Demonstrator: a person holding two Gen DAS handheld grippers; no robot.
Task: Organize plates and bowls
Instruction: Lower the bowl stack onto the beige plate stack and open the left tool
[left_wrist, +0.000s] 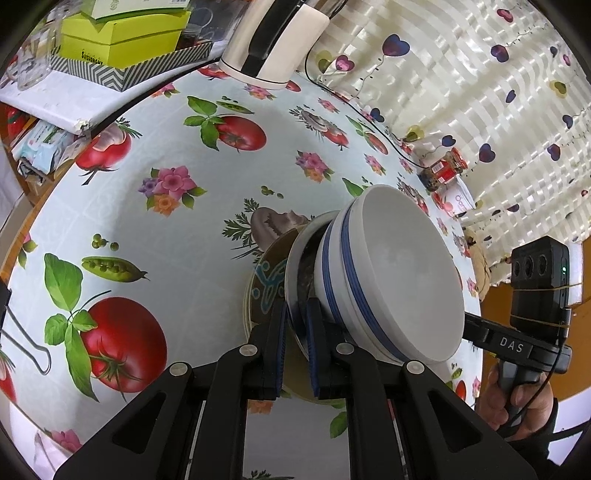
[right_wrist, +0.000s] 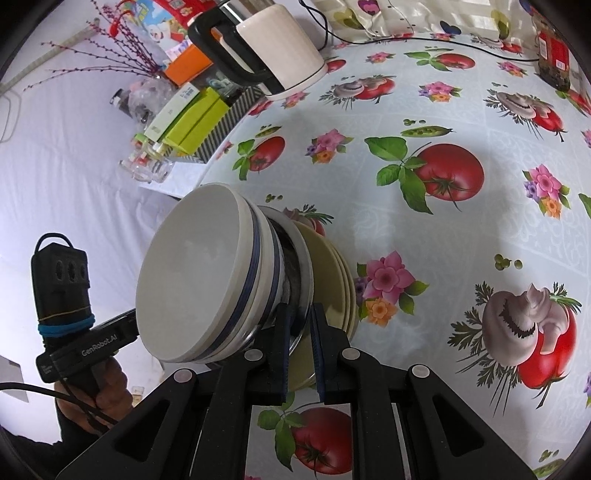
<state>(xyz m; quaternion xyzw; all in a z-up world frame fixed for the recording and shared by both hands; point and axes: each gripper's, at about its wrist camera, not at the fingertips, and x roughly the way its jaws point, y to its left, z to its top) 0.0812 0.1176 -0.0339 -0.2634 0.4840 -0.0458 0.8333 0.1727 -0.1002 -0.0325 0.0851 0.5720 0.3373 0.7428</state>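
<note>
A stack of dishes stands on the tomato-print tablecloth. On top are white bowls with blue stripes (left_wrist: 391, 280) (right_wrist: 207, 280), nested. Under them is a metal-rimmed plate (left_wrist: 295, 266) (right_wrist: 301, 266), then cream plates (left_wrist: 264, 280) (right_wrist: 334, 273) with a teal pattern. My left gripper (left_wrist: 295, 328) is shut on the metal plate's rim from one side. My right gripper (right_wrist: 301, 332) is shut on the same rim from the opposite side. Each gripper shows in the other's view, held by a hand (left_wrist: 517, 402) (right_wrist: 99, 391).
A white electric kettle (left_wrist: 273, 40) (right_wrist: 266, 48) stands at the table's far edge, its cable running along the heart-print curtain (left_wrist: 480, 92). Green boxes on a striped box (left_wrist: 122, 40) (right_wrist: 195, 118) sit beside it. A red-lidded jar (left_wrist: 443, 170) (right_wrist: 552, 62) lies near the curtain.
</note>
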